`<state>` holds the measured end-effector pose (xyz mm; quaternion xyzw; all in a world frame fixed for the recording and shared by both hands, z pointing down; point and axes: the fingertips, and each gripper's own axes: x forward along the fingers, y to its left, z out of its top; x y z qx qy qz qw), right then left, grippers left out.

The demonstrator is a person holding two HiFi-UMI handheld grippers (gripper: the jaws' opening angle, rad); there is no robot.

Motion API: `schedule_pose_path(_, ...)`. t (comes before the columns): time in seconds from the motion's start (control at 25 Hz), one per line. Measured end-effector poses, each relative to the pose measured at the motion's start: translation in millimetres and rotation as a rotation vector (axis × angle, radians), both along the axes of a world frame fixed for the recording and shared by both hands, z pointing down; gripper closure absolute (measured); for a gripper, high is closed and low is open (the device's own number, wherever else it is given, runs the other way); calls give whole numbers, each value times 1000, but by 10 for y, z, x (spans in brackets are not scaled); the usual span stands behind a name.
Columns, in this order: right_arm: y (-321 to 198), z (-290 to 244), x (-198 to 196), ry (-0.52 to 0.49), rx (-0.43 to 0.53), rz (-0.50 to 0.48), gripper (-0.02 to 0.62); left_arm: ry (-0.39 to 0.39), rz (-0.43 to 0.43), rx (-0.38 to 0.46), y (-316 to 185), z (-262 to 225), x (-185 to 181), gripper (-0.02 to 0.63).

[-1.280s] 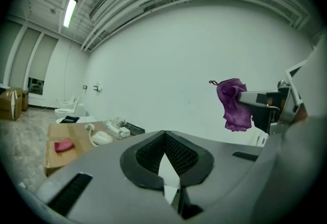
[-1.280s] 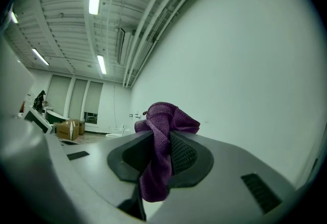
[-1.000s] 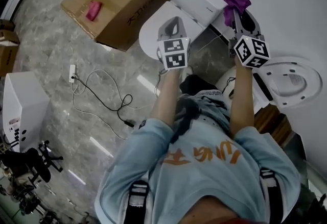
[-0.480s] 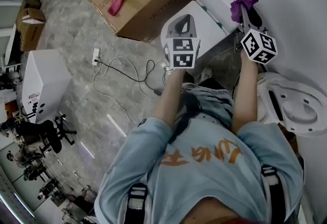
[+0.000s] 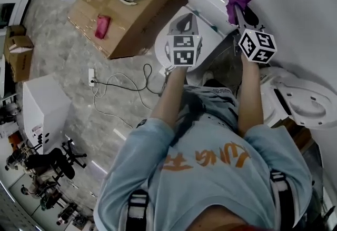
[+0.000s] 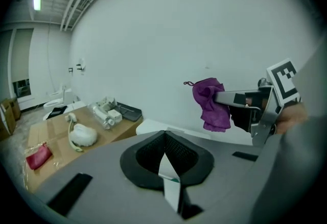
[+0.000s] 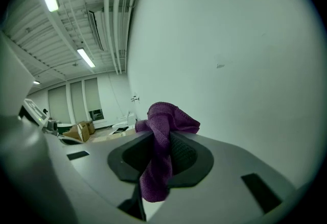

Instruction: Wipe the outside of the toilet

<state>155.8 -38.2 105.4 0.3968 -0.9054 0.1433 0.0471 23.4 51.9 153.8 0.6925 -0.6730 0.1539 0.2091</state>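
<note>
Only one purple cloth (image 7: 166,118), in jaws of right gripper (image 5: 235,10)

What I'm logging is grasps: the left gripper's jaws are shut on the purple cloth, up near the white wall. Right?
Wrong gripper: it is the right gripper whose jaws are shut on the purple cloth, up near the white wall, as the right gripper view shows. The left gripper is shut on nothing.

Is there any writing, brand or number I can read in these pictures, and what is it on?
Nothing can be quoted with confidence.
Shirt: orange characters across the back, too stylised and blurred to read.
Marker cubes: black-and-white square patterns, no words.
White cabinet: small dark marks, too small to read.
</note>
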Motion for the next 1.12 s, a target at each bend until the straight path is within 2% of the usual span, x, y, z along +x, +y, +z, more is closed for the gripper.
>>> schedule_pose_path(0.12, -157, 49, -151, 60, -6, -15, 499, 12, 27, -11, -232, -31, -135, 581)
schedule_pose_path(0.28, -443, 105, -325, 181, 20, -52, 499, 54, -39, -26, -470, -9, -552, 581)
schedule_pose_path(0.4, -687, 171, -510, 287, 57, -143, 499, 82, -83, -28, -607, 48, -754, 583)
schedule_pose_path(0.52, -922, 307, -798, 403, 92, -265, 499, 123, -95, -40, -746, 184, -810, 581)
schedule_pose_path(0.64, -1068, 466, -1075, 480, 106, -342, 499, 168, -90, -53, -853, 335, -850, 582)
schedule_pose_path(0.96, -1497, 1043, -1609, 621, 86, -454, 499, 272, -130, -71, -1031, 839, -1136, 581)
schedule_pose_path(1.12, -1725, 1248, -1848, 699, 115, -474, 499, 327, -162, -83, -1056, 1061, -1226, 581)
